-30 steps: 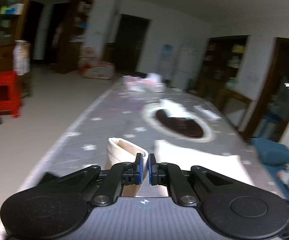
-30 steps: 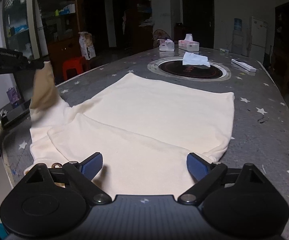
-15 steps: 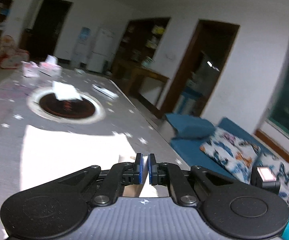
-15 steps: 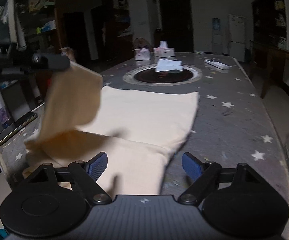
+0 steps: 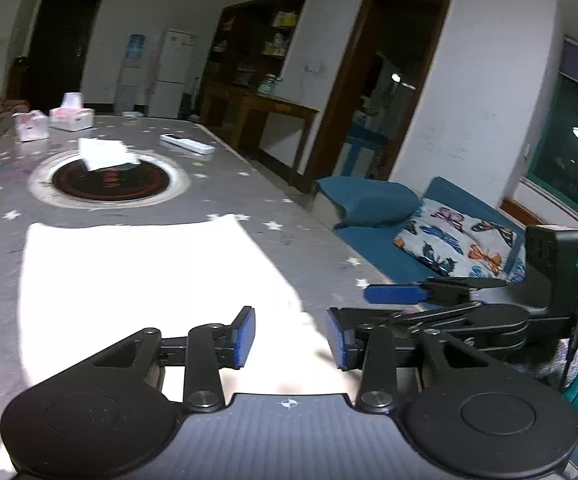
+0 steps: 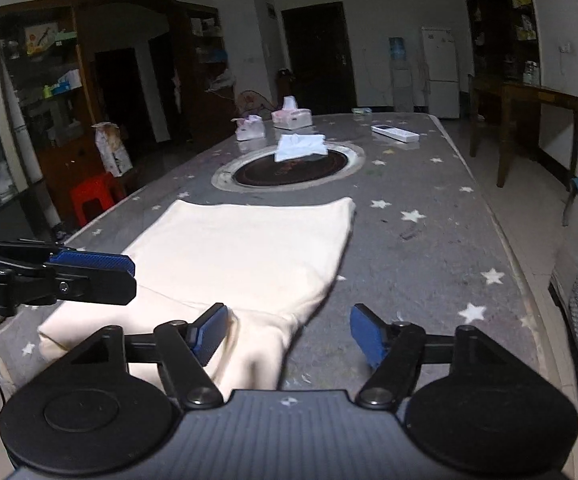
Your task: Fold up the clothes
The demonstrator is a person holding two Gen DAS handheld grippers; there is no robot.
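A cream garment [image 6: 249, 256] lies flat on the grey star-patterned table [image 6: 429, 248], with one side folded over itself. It also shows in the left wrist view [image 5: 137, 280], overexposed. My left gripper [image 5: 291, 336] is open and empty just above the garment's near right part. My right gripper [image 6: 289, 334] is open and empty, its left finger over the garment's near corner. The left gripper's fingers [image 6: 93, 262] enter the right wrist view from the left; the right gripper [image 5: 393, 294] shows at the right of the left wrist view.
A round black hotplate [image 6: 289, 168] with a white tissue pack [image 6: 301, 146] sits mid-table. Tissue boxes [image 6: 291, 116] and a remote [image 6: 395, 133] lie farther back. A blue sofa with cushions [image 5: 429, 236] is to the right; a red stool [image 6: 93, 200] and shelves stand to the left.
My left gripper carried the sleeve across over the garment to the right, opened and let it go. The sleeve now lies flat. The right gripper stayed open.
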